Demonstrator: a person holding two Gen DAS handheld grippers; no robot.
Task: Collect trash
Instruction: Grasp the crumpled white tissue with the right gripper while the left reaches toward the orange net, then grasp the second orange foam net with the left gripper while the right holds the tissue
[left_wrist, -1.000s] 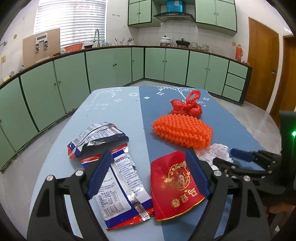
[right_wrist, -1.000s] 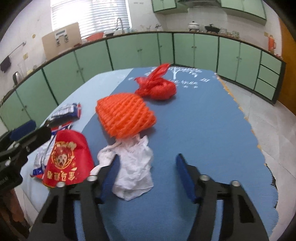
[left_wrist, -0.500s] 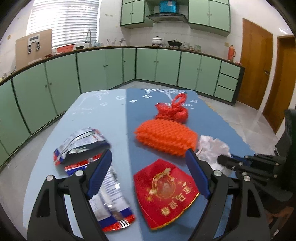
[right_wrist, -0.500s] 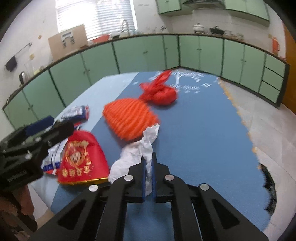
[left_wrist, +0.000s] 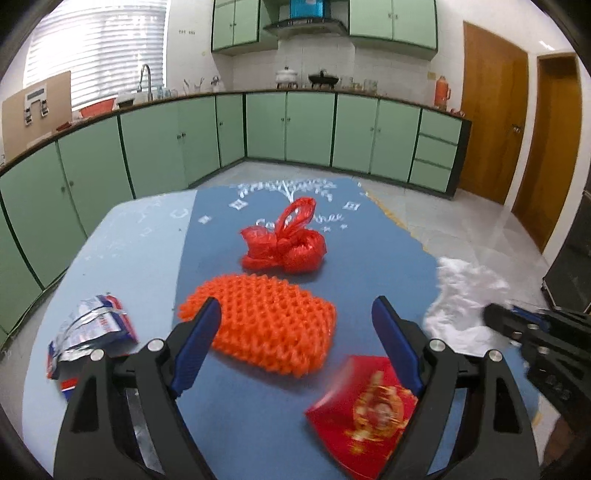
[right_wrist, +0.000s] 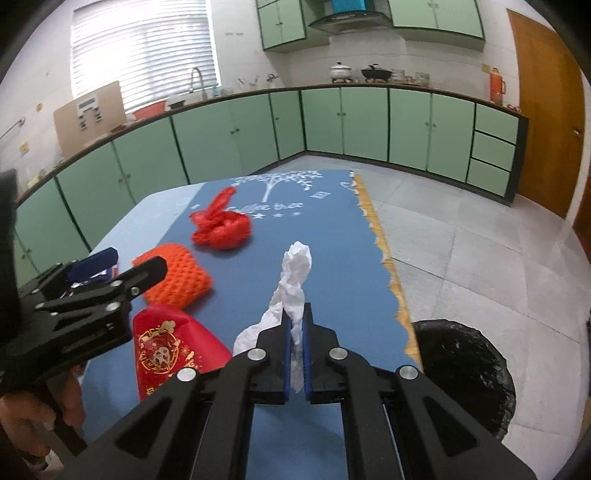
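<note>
My right gripper (right_wrist: 294, 317) is shut on a crumpled white tissue (right_wrist: 295, 277), which stands up from the pads above the blue table; from the left wrist view the tissue (left_wrist: 461, 299) hangs at the right, off the table's edge. My left gripper (left_wrist: 295, 317) is open over the table with nothing between its fingers. Ahead of it lies an orange foam net (left_wrist: 266, 328), and a tied red plastic bag (left_wrist: 288, 240) sits farther back. A red packet with gold print (left_wrist: 365, 417) lies near its right finger. A silver snack wrapper (left_wrist: 92, 328) lies at the left.
A bin lined with a black bag (right_wrist: 465, 369) stands on the floor right of the table's edge (right_wrist: 388, 266). Green cabinets run around the room and wooden doors (left_wrist: 495, 122) stand at the right. A person's hand (right_wrist: 33, 410) holds the left gripper's handle.
My right gripper closed on the white tissue and lifted it off the table toward the right. My left gripper moved forward and right, past the flat wrapper toward the orange net.
</note>
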